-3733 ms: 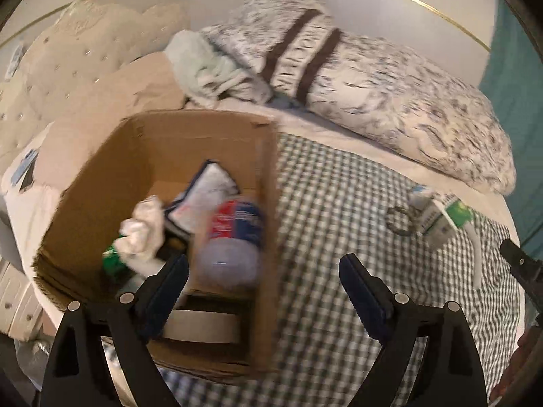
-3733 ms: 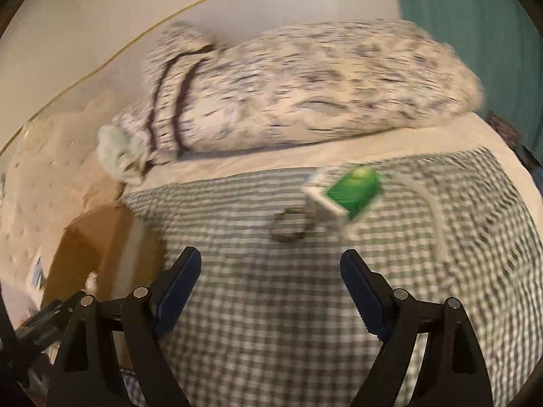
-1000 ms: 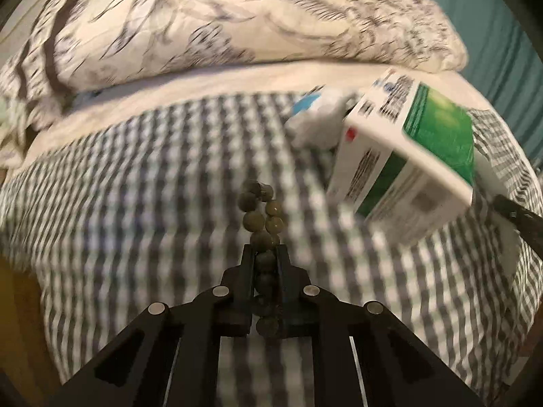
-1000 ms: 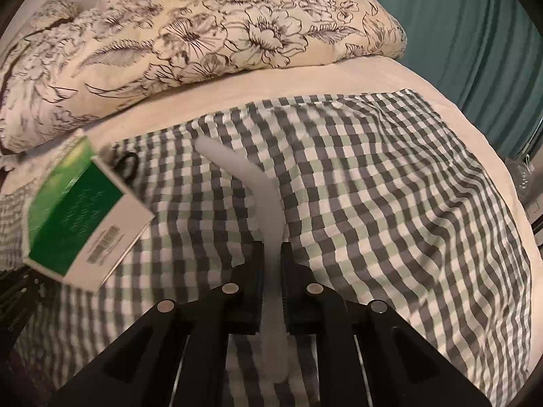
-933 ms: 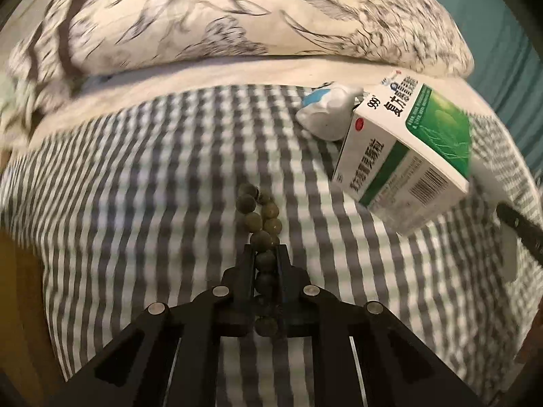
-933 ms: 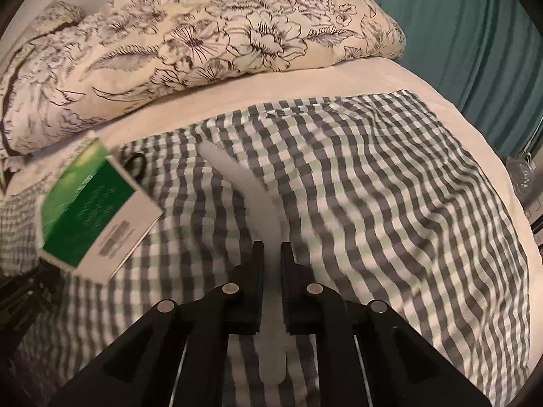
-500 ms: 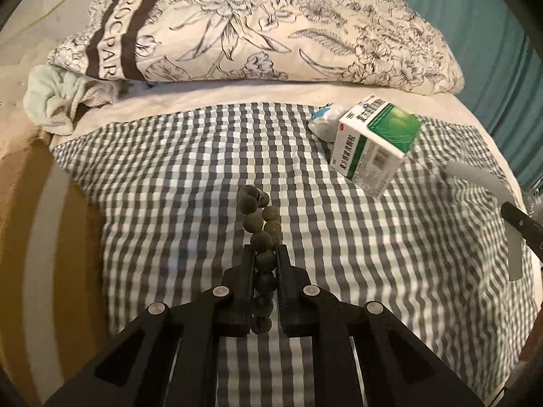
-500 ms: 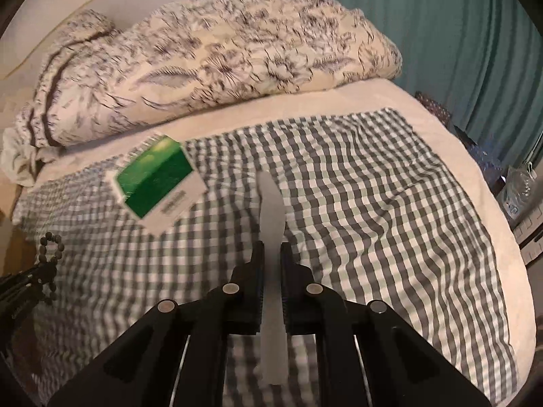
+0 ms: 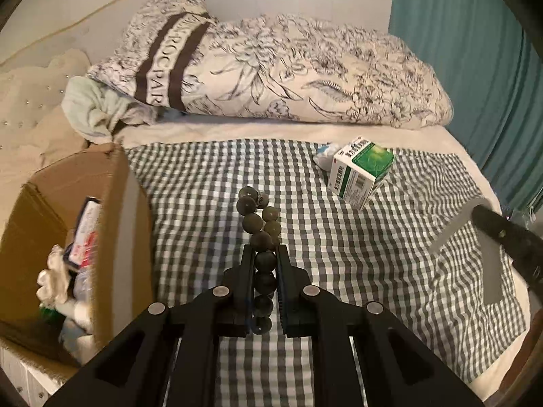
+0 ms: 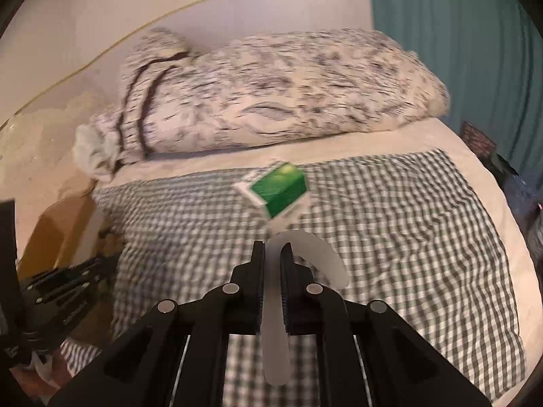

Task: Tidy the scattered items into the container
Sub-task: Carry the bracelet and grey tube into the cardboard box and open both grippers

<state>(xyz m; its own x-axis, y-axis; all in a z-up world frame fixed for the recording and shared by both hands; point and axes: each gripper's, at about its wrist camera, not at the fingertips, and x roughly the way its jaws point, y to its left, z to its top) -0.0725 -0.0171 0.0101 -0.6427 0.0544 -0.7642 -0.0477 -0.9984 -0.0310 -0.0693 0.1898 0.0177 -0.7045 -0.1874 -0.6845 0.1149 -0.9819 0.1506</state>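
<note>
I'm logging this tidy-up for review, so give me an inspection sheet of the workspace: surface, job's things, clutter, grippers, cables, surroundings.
Surface: bed with a checked cloth spread over a pale sheet.
Job's things: cardboard box at the left edge, open, already holding several items; bead bracelet and white strip both in grips; green-and-white carton on the cloth, a small white item just behind it.
Clutter: pale green cloth bunched beside the pillow.
Grippers: left gripper shut on the bead bracelet; right gripper shut on the white strip.
Cables: nothing seen.
Surroundings: floral pillow, tufted headboard, teal curtain.
</note>
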